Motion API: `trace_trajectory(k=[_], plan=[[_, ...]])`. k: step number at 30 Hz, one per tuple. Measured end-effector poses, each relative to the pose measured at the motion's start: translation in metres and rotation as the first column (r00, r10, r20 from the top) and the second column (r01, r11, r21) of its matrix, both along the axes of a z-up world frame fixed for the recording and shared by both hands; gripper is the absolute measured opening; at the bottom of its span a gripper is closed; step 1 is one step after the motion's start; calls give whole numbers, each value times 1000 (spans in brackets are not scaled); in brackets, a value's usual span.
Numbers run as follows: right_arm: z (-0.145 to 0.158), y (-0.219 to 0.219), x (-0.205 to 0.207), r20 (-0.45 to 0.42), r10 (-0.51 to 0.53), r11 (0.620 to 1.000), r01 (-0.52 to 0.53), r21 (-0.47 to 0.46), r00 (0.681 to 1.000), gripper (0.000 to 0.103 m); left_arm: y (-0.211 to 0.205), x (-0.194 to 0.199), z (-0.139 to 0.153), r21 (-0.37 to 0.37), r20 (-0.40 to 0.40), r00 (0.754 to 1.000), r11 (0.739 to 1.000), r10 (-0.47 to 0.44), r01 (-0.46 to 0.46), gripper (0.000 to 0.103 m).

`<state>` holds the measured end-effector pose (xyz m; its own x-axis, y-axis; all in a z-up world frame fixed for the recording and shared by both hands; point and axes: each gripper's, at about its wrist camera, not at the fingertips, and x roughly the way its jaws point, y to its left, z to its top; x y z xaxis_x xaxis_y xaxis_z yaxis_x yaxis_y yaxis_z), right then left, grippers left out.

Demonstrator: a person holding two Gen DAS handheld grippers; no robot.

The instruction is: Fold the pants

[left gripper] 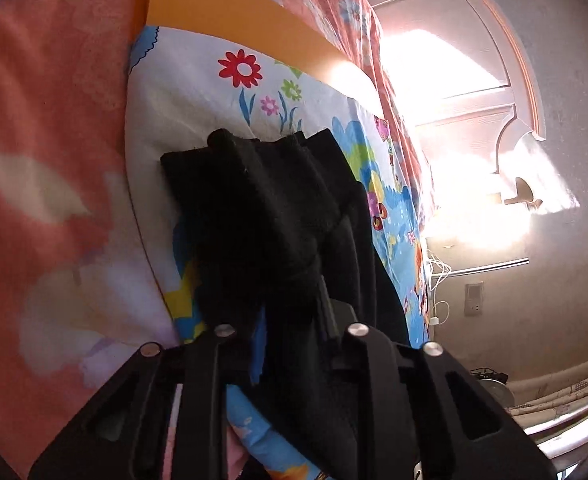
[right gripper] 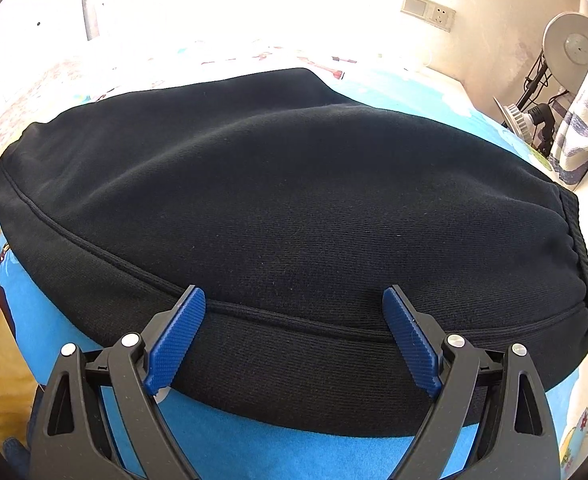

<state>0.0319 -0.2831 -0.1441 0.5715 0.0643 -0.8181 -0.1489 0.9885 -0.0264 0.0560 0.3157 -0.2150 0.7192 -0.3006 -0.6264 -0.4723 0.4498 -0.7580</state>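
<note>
In the left wrist view, black pants [left gripper: 254, 200] are bunched up and hang from my left gripper [left gripper: 290, 280]. Its jaws are shut on the cloth, and the gathered fabric hides the fingertips. The pants' end drapes over the flowered sheet [left gripper: 198, 92]. In the right wrist view, the black pants [right gripper: 294, 184] lie spread flat on the blue sheet [right gripper: 254, 452], with a ribbed band at the right end. My right gripper [right gripper: 294, 300] stands open just above the near seam. Its blue pads [right gripper: 178, 336] are wide apart and hold nothing.
A pink blanket [left gripper: 46, 140] lies left of the flowered sheet, with an orange panel [left gripper: 222, 0] behind it. A sunlit white door [left gripper: 453, 60] and white cables [left gripper: 437, 272] are on the right. A wall socket [right gripper: 427, 10], a round lamp [right gripper: 569, 44] and a towel [right gripper: 585, 128] stand beyond the bed.
</note>
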Motion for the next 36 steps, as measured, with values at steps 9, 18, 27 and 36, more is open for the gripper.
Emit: trace_trajectory(k=[9, 18, 27, 36], plan=[[0, -1, 1, -8, 9, 1000, -9, 10, 1000, 86, 4, -22, -8, 54, -5, 1000, 998, 21, -21, 30], [16, -29, 19, 14, -59, 998, 58, 36, 998, 88, 30, -24, 18, 373, -193, 959, 919, 209, -126, 21], [26, -50, 108, 29, -35, 998, 33, 62, 999, 88, -138, 74, 52, 660, -96, 885, 637, -455, 399, 55], [-8, -85, 178, -56, -128, 992, 127, -13, 990, 94, -204, 131, 47, 791, -247, 886, 447, -393, 419, 56]])
